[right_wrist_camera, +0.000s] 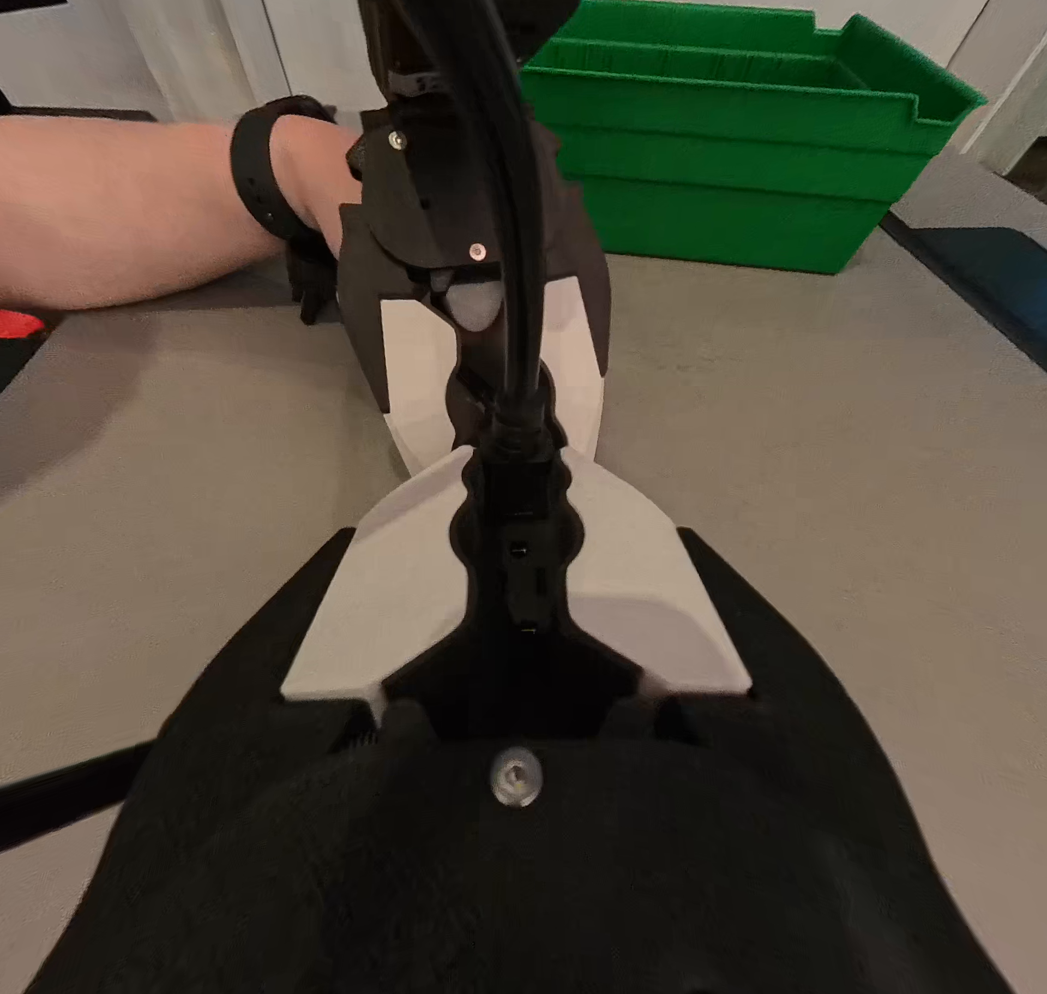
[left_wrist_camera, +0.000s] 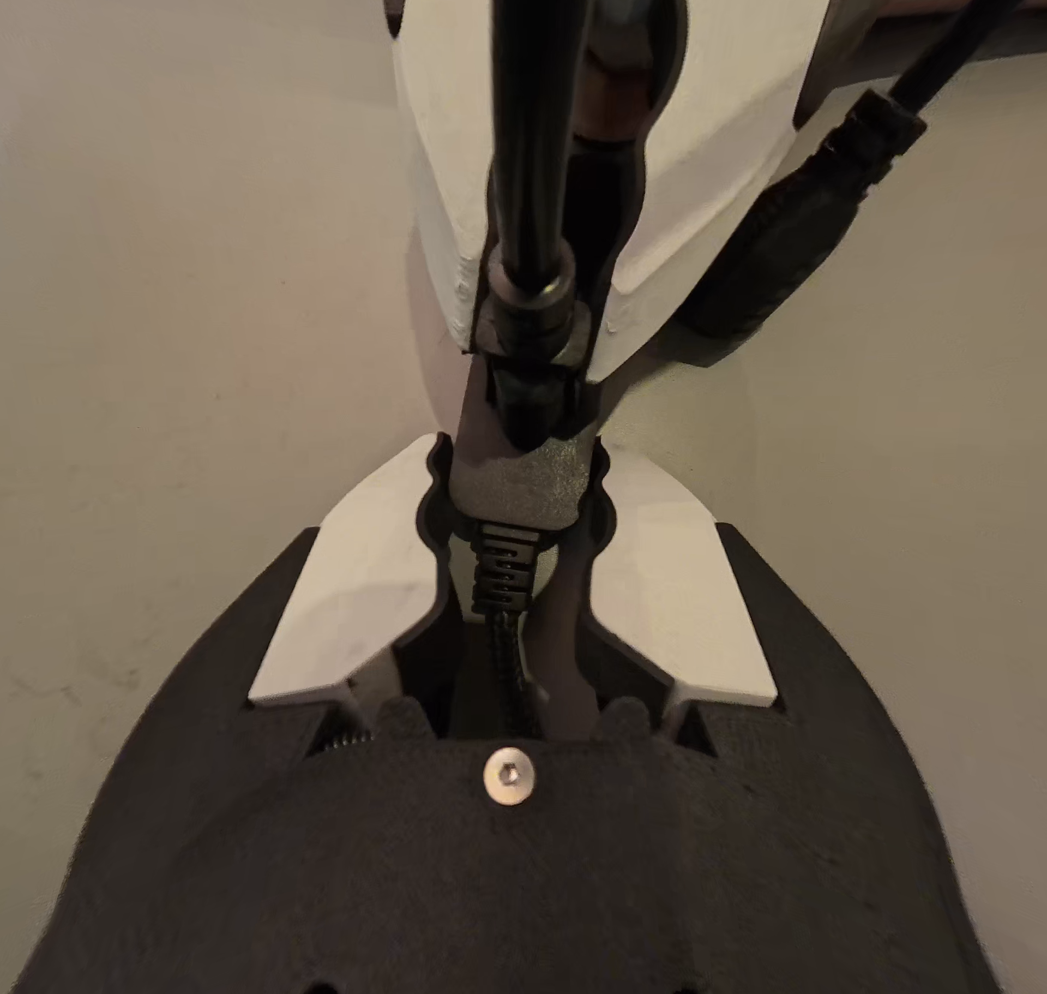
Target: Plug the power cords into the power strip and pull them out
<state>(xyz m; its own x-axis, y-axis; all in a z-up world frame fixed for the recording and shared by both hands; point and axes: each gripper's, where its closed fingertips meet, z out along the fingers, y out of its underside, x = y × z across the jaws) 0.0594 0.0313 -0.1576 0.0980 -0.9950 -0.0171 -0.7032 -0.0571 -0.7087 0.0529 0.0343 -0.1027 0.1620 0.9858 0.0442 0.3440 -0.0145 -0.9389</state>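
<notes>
Holding the strip (right_wrist_camera: 524,570) over the table (right_wrist_camera: 793,513), right gripper (right_wrist_camera: 518,468) pressed onto its sides as a brace. Slots face up; long axis runs straight away from me, thick cord (right_wrist_camera: 510,230) rising off the far end. Green bins (right_wrist_camera: 736,145) well beyond the strip. Left gripper (left_wrist_camera: 518,456) meets the strip's far end, pinching a grey plug (left_wrist_camera: 521,490), nose toward the strip, its cord trailing back. Seated? Cannot tell. Spare black plug (left_wrist_camera: 765,241) beside the strip.
</notes>
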